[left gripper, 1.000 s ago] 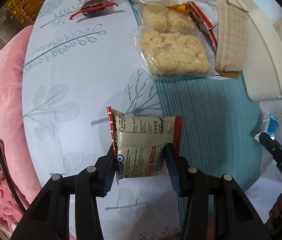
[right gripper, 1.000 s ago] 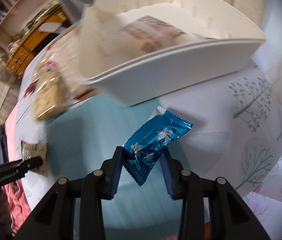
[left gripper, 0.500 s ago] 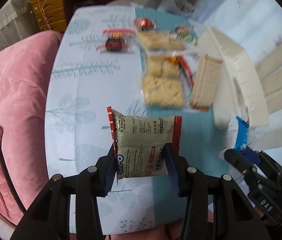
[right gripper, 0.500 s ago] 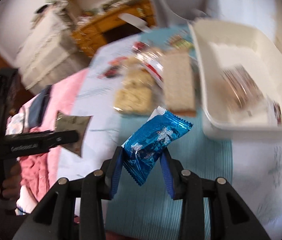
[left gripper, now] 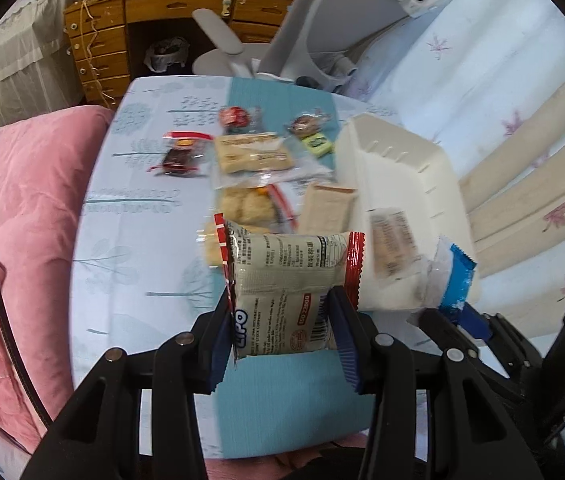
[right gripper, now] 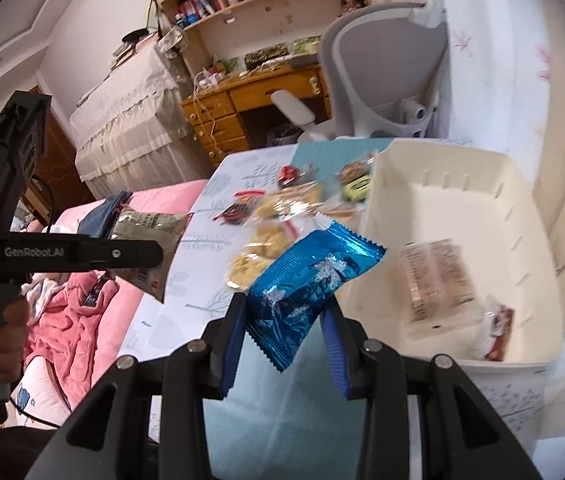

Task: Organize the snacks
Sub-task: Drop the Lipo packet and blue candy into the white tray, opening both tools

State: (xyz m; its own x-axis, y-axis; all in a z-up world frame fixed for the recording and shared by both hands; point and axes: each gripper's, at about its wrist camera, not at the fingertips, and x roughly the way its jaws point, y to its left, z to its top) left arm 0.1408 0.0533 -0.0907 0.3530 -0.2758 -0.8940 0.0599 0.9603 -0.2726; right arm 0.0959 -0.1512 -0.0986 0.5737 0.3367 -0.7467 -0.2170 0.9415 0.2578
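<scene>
Loose snacks [left gripper: 256, 160] lie left of the bin [left gripper: 438, 184], which holds perhaps two packets [right gripper: 436, 280]

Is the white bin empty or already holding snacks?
Holding snacks. In the right wrist view the white bin has a clear-wrapped brown snack on its floor and a second wrapped one in its near corner.

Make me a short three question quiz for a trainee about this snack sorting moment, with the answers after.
1. True or false: the left gripper holds the beige Lipo packet.
2. What colour is the packet in the right gripper?
3. Is the white bin A) empty or B) already holding snacks?

Key: 1 true. 2 blue. 3 B, a clear-wrapped snack lies inside.
</scene>
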